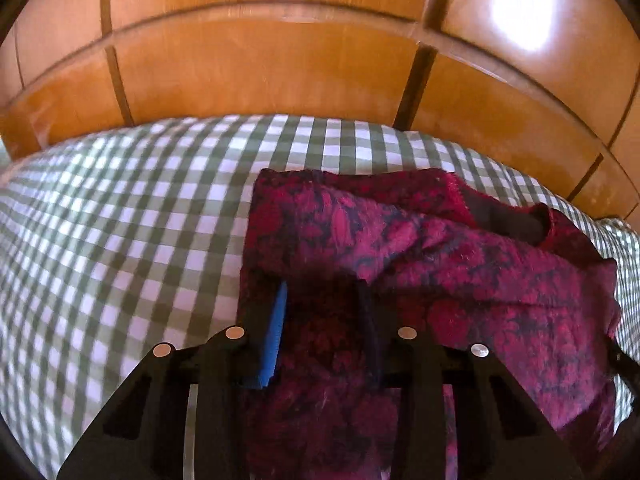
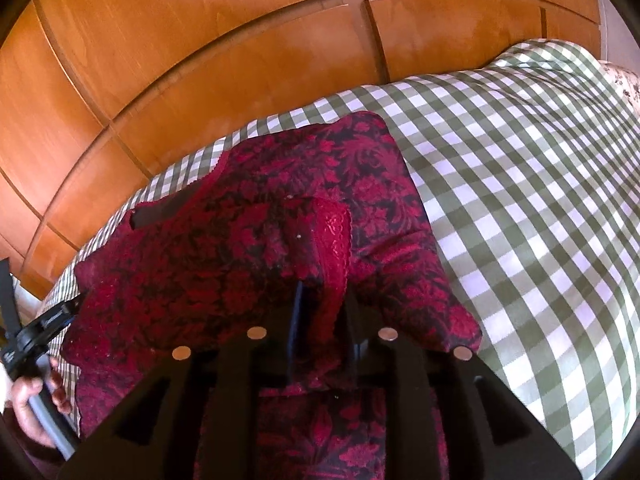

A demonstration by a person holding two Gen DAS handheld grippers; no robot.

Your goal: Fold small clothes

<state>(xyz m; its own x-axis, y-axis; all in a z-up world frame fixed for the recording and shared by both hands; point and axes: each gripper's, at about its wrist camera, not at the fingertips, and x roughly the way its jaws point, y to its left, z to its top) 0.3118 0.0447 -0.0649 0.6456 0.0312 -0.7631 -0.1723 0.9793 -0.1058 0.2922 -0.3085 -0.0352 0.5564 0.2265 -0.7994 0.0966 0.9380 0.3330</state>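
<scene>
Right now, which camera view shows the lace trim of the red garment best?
The right wrist view: the lace trim runs as a sharp scalloped band down the folded flap of the red garment, ending between the fingers of the right gripper. In the left wrist view the garment is blurred, and I cannot pick out the lace there.

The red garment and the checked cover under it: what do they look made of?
Red garment: soft, fuzzy patterned knit or velour, judging by its nap, with a lace-like scalloped trim; exact fibre unclear. Checked cover: smooth woven cloth, probably cotton, matte with a faint sheen.
</scene>
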